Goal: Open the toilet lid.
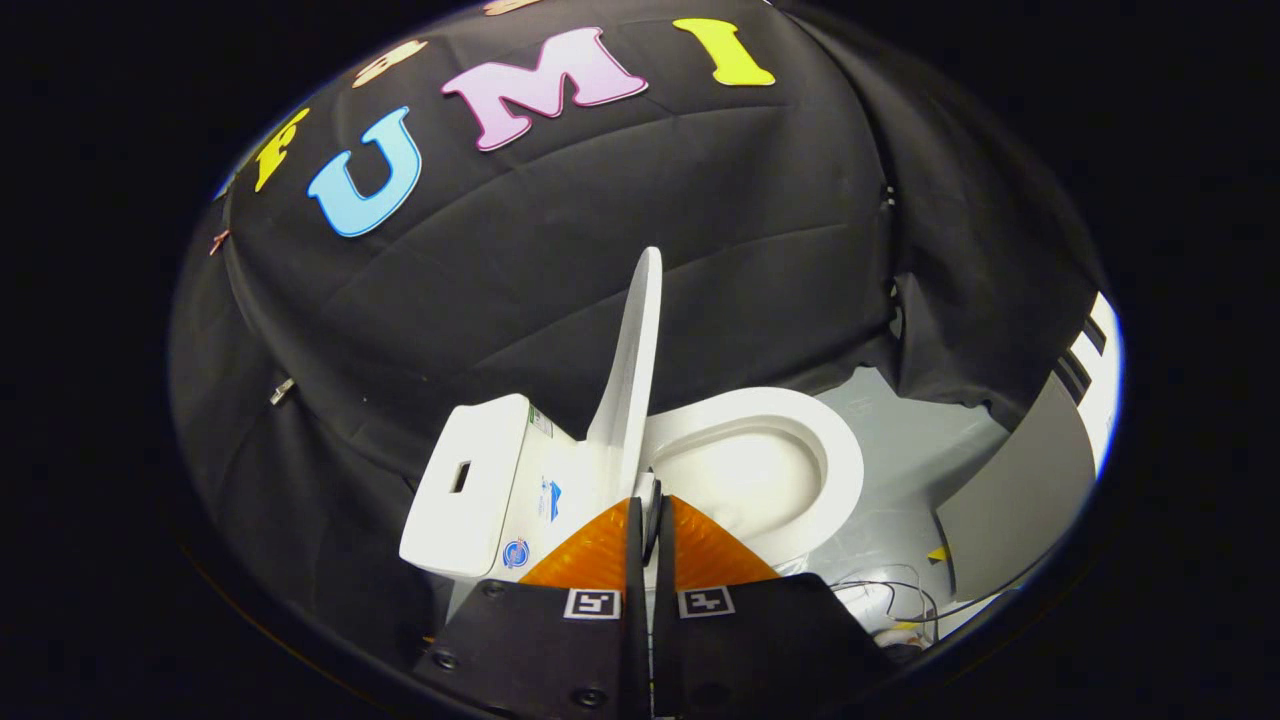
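Toilet lid (632, 370) stands raised, bowl (790, 450) exposed. Gripper (650, 505) fingers pinch lid's lower edge, nearly pressed together.

Screwed gripper (650, 505); square coded tags (648, 603)

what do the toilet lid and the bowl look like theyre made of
Lid: likely hard plastic, white and smooth; it is a thin sheet standing raised, its lower edge nipped between the fingers of the gripper.
Bowl: looks like glazed ceramic, white and glossy, with a thick rounded rim and soft sheen inside.
Tank: same white gloss, probably ceramic too, though the look leaves it open.
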The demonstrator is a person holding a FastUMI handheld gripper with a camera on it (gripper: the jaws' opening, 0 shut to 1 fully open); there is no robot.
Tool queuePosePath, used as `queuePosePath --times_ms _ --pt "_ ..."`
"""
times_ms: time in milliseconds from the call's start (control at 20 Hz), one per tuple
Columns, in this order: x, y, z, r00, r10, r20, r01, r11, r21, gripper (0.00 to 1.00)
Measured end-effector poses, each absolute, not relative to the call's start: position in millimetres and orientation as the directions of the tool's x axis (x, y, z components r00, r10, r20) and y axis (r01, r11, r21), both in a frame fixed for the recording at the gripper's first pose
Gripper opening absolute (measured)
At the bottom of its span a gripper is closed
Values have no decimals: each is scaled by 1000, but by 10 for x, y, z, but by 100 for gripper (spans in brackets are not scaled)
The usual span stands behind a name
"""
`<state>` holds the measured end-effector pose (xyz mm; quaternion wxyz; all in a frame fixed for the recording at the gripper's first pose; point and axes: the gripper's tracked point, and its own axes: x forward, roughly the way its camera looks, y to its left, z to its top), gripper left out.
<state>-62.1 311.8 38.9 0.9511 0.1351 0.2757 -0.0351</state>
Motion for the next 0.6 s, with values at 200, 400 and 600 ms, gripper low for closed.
queuePosePath --times_ms 200,400,600 --pt "-617 3274 458 841 -46 -538 140 981 135 7" --pt "-604 3611 561 844 -47 -534 116 989 96 8" --pt "-582 3961 645 854 -38 -519 97 992 86 8"
